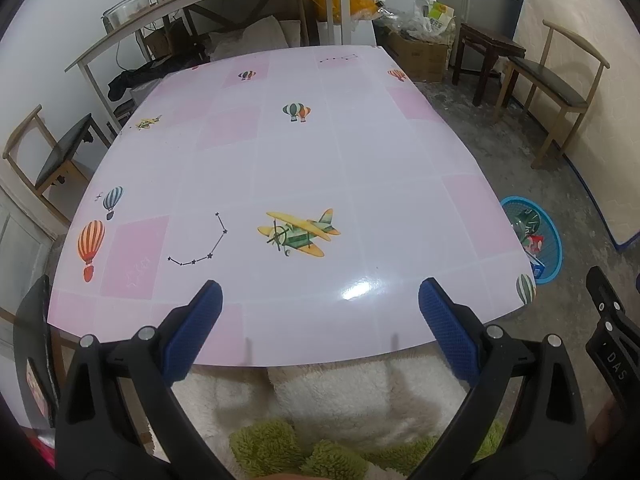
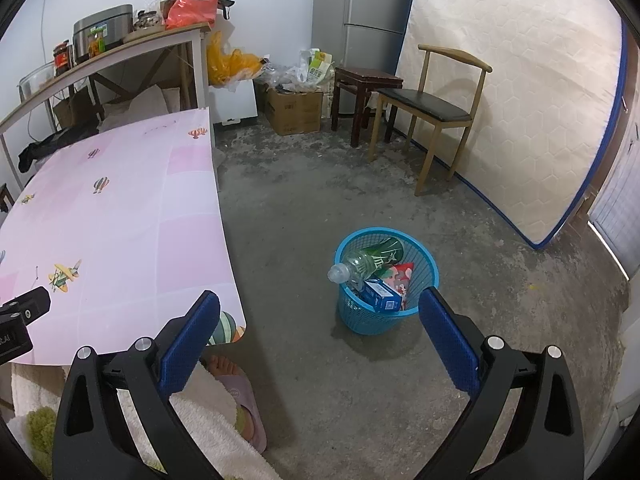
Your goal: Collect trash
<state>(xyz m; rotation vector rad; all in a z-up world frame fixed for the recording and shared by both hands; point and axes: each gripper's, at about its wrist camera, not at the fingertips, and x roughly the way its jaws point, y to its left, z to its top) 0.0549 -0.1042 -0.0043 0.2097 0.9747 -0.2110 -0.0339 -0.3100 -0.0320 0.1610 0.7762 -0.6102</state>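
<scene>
**A:** Report jaw condition, left unit first.

**B:** The left gripper [image 1: 320,308] has its jaws spread wide. Nothing sits between the blue pads [image 1: 200,328]. The unit hangs over the near edge of the table [image 1: 280,160], pads above the pink patterned top.

**A:** Right unit?

**B:** The right gripper [image 2: 320,320] is also spread wide, pads holding nothing. It hangs off the table's right side, above the concrete floor [image 2: 320,200].

**A:** Location of the trash, relative to the table.

**B:** All of it sits in the blue basket [image 2: 352,320], which stands on the floor to the right of the table's near right corner, apart from the table edge. Contents: a clear plastic bottle [image 2: 364,264] with a green label, lying tilted with its cap end over the basket's rim; a blue carton [image 2: 382,296] leaning below the bottle; a red wrapper [image 2: 402,274] behind the carton. From the left wrist view, the basket [image 1: 554,240] shows just past the table's right edge.

**A:** Surroundings beyond the table?

**B:** Right of the table and farther back, a wooden chair [image 2: 432,108] stands against a mattress [image 2: 520,100] propped on the wall. A dark stool [image 2: 362,92] and a cardboard box [image 2: 296,110] stand left of that chair. Behind the table's far edge runs a shelf [image 2: 100,60] carrying jars and a cooker. A second chair [image 1: 52,152] stands at the table's left side.
</scene>
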